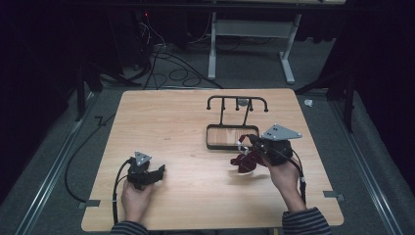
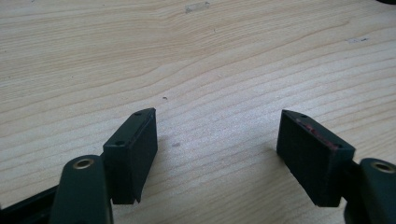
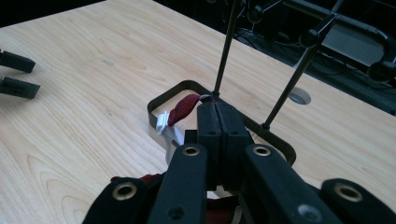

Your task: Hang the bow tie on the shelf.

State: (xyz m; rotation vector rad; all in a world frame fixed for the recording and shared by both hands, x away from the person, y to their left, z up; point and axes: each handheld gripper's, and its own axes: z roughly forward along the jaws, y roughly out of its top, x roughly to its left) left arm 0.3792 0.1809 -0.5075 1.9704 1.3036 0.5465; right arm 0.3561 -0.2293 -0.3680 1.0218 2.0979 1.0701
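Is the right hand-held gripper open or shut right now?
Shut. In the right gripper view, the right hand-held gripper has its pads pressed together, pinching the strap of a red cloth item just in front of the black rack.

The high view looks forward and down from above the person's side onto the whole table (image 1: 195, 122), with the floor beyond it. The left gripper view sits low and very close to the wood, facing along its own jaws over bare tabletop (image 2: 196, 60). The right gripper view also rides low, facing across the table toward the black rack (image 3: 261, 84) just ahead. That rack (image 1: 235, 122) also appears in the high view, right of the table's middle.
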